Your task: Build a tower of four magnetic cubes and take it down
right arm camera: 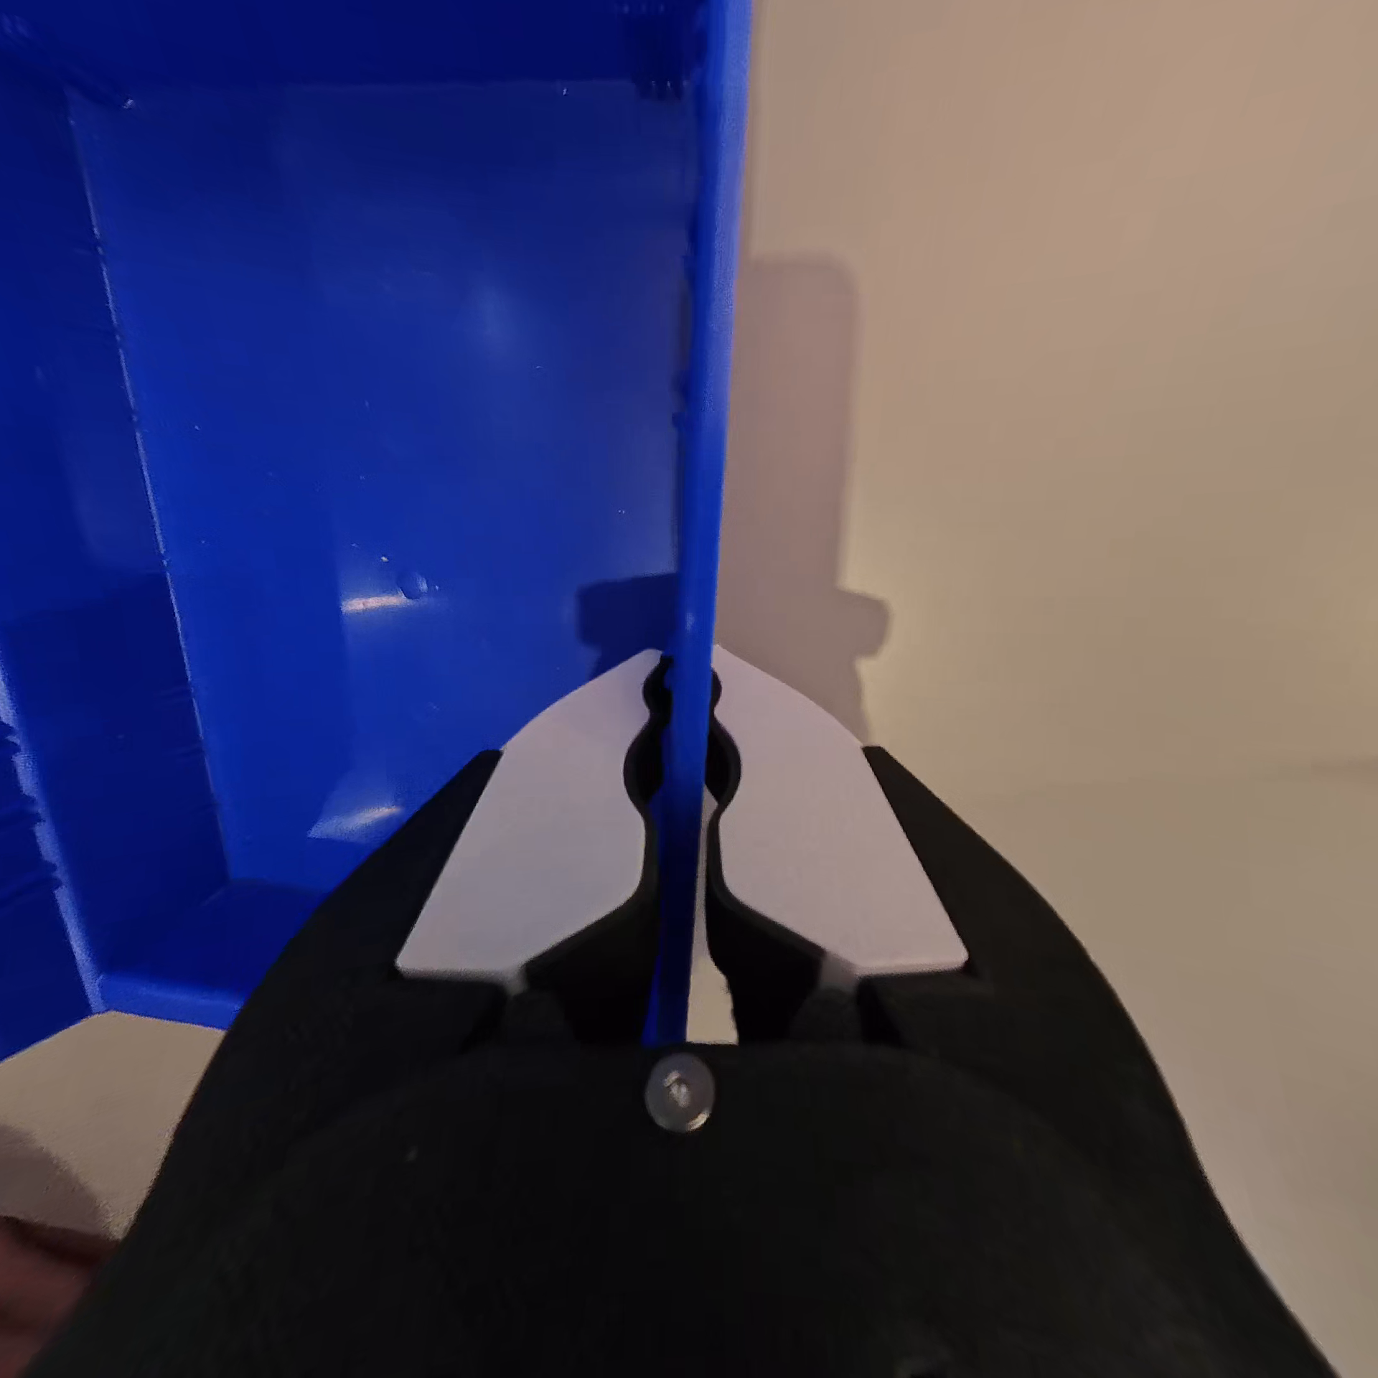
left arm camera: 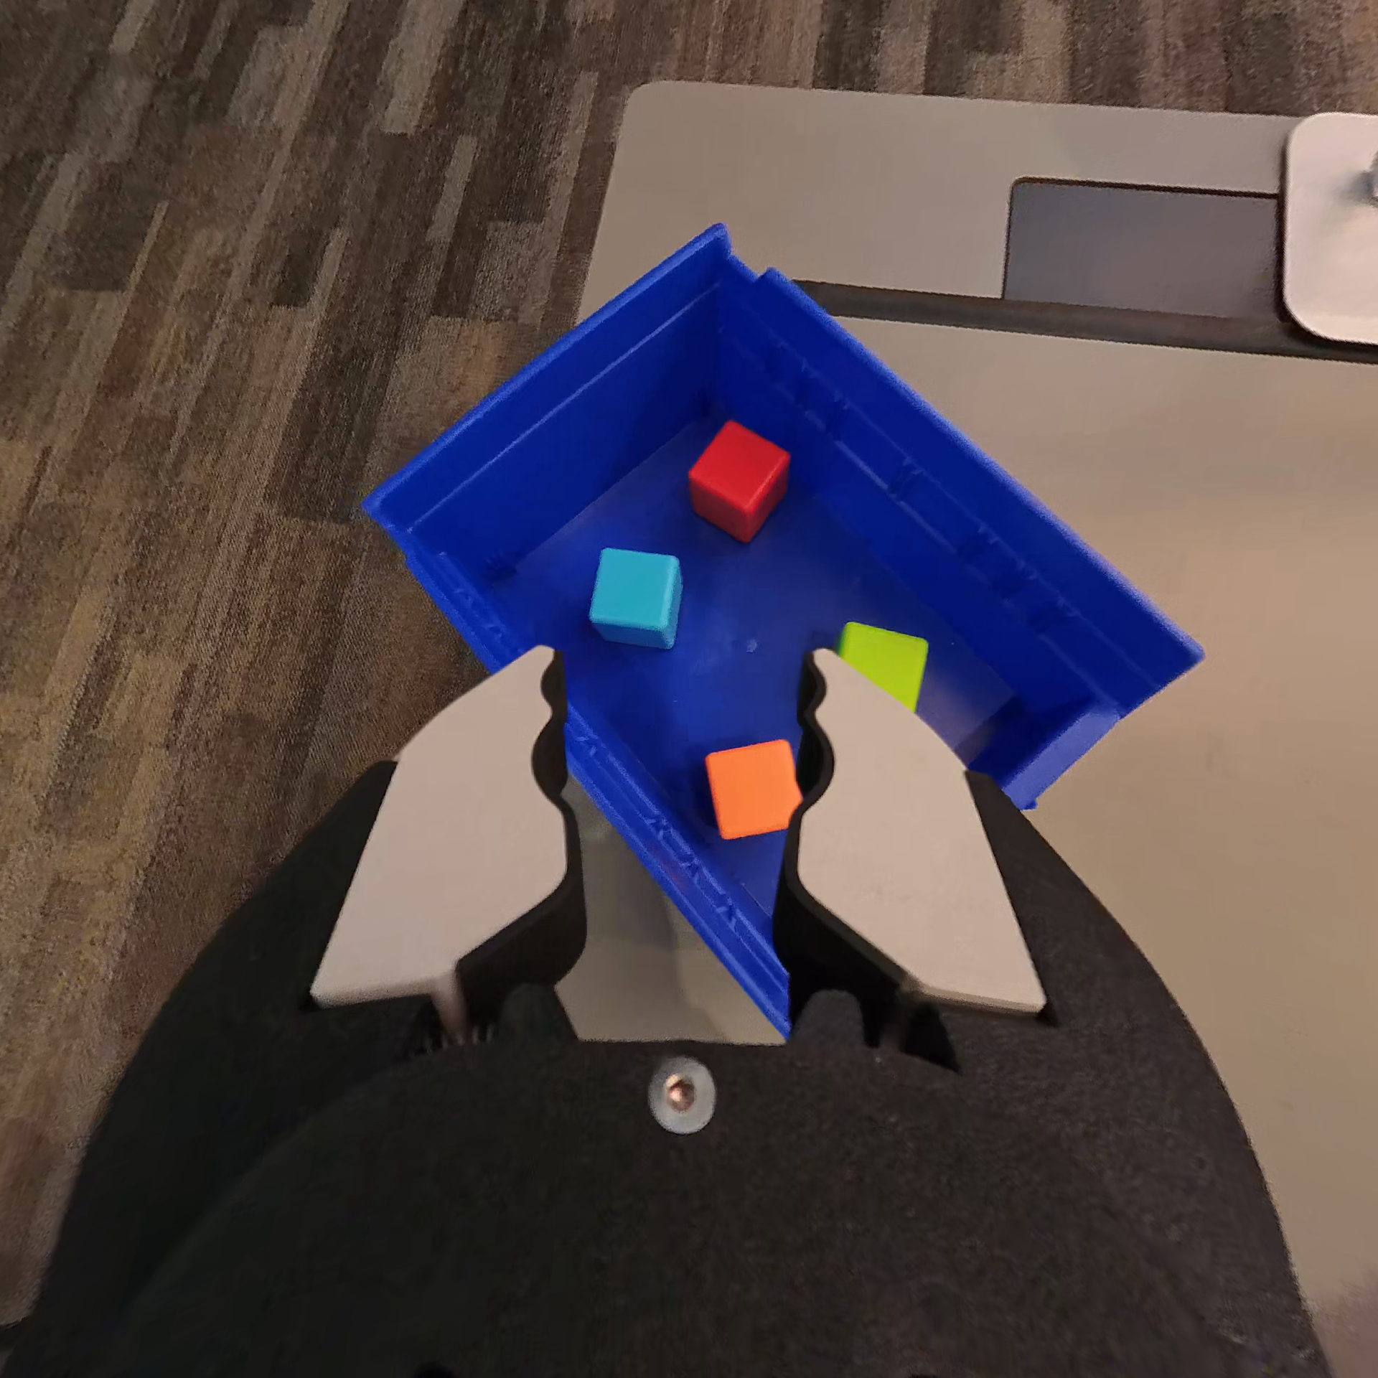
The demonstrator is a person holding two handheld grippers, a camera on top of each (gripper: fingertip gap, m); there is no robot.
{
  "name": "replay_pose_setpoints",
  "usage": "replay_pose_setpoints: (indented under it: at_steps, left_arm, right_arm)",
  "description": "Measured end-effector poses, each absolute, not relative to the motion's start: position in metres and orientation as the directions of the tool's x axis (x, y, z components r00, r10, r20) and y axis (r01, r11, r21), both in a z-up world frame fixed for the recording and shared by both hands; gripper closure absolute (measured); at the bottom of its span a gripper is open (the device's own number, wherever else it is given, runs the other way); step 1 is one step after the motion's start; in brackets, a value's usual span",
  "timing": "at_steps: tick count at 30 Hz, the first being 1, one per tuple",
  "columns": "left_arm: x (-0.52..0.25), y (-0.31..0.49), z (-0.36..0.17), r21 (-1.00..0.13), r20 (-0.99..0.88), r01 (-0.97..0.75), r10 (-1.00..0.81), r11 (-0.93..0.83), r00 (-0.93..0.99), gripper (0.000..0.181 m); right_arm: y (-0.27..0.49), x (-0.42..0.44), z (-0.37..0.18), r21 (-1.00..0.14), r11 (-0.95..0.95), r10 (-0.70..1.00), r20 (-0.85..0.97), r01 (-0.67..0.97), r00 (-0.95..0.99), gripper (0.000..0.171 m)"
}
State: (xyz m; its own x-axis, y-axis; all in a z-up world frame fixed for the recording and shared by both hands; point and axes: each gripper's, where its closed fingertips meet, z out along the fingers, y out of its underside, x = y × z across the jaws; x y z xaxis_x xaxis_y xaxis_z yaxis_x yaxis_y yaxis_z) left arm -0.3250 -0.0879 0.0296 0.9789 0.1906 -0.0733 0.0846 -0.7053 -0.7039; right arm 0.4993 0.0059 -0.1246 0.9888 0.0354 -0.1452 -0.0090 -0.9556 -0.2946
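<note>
Black gripper housing fills the lower part of both wrist views and hides whatever lies beneath it.

Left wrist view: the left gripper (left arm camera: 682,656) hovers above the near corner of a blue bin (left arm camera: 567,417), jaws apart and holding nothing. Its left finger sits outside the bin wall; its right finger reaches over the interior. 4 cubes lie separately on the bin floor, none stacked. From left to right: cyan cube (left arm camera: 636,596), red cube (left arm camera: 738,479), orange cube (left arm camera: 752,789), green cube (left arm camera: 886,664). The right finger covers one edge of the orange cube and the lower left part of the green cube. The bin rests on a beige table (left arm camera: 1118,522), with one corner projecting over patterned carpet (left arm camera: 224,373). A dark rectangular panel (left arm camera: 1141,246) and a pale rounded object (left arm camera: 1335,224) are cut off at the upper right.

Right wrist view: the right gripper (right arm camera: 682,660) is clamped on the bin wall (right arm camera: 708,373), 1 finger on each side. No cubes show here. No legible writing appears.
</note>
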Motion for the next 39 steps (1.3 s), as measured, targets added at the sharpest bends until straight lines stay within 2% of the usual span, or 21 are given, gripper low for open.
replay_pose_setpoints:
  at_steps: [2,5,8,10,13,16,18,23,24,26,33,39]
  left_arm:
    - [-0.335,-0.091,0.026,-0.701,-0.052,0.123,0.223,-0.702,0.973,0.121]
    - [-0.353,-0.101,0.017,-0.684,0.0,0.215,0.294,-0.697,0.956,0.116]
    - [-0.367,-0.111,0.005,-0.644,0.082,0.339,0.379,-0.686,0.922,0.105]
    - [-0.373,-0.114,-0.004,-0.617,0.093,0.365,0.395,-0.698,0.914,0.105]
    - [-0.377,-0.115,-0.02,-0.562,0.115,0.415,0.428,-0.716,0.896,0.104]
    - [-0.37,-0.112,-0.049,-0.45,0.124,0.421,0.411,-0.788,0.903,0.104]
    - [-0.369,-0.109,-0.067,-0.385,0.114,0.419,0.408,-0.822,0.906,0.114]
    - [-0.371,-0.108,-0.091,-0.293,0.079,0.418,0.414,-0.86,0.907,0.117]
    - [-0.368,-0.106,-0.095,-0.284,0.092,0.408,0.399,-0.867,0.912,0.124]
    - [-0.371,-0.105,-0.1,-0.272,0.061,0.387,0.386,-0.881,0.921,0.151]
    - [-0.361,-0.089,-0.099,-0.303,0.079,0.267,0.255,-0.915,0.964,0.152]
    - [-0.355,-0.052,-0.1,-0.299,-0.207,-0.045,0.018,-0.953,0.978,0.154]
  right_arm:
    - [0.004,0.498,-0.123,-0.289,-0.957,0.073,-0.118,0.036,0.99,0.149]
    - [0.011,0.495,-0.109,-0.361,-0.93,0.112,-0.091,0.072,0.989,0.142]
    - [0.028,0.507,-0.076,-0.515,-0.854,0.079,0.01,0.073,0.997,0.141]
    - [0.038,0.506,-0.049,-0.631,-0.771,0.077,0.034,0.082,0.996,0.141]
    - [0.038,0.503,-0.025,-0.702,-0.708,0.069,0.039,0.077,0.997,0.142]
    - [0.034,0.503,-0.023,-0.697,-0.711,0.07,0.062,0.093,0.996,0.142]
    - [0.032,0.502,-0.027,-0.679,-0.727,0.079,0.066,0.103,0.995,0.141]
    - [0.034,0.497,-0.034,-0.651,-0.748,0.103,0.08,0.13,0.992,0.141]
    - [0.034,0.495,-0.035,-0.648,-0.75,0.11,0.079,0.135,0.991,0.142]
    - [0.035,0.491,-0.038,-0.635,-0.757,0.127,0.085,0.152,0.988,0.142]
    - [0.039,0.478,-0.049,-0.586,-0.781,0.177,0.119,0.213,0.977,0.141]
    - [0.04,0.468,-0.06,-0.545,-0.8,0.218,0.126,0.251,0.968,0.141]
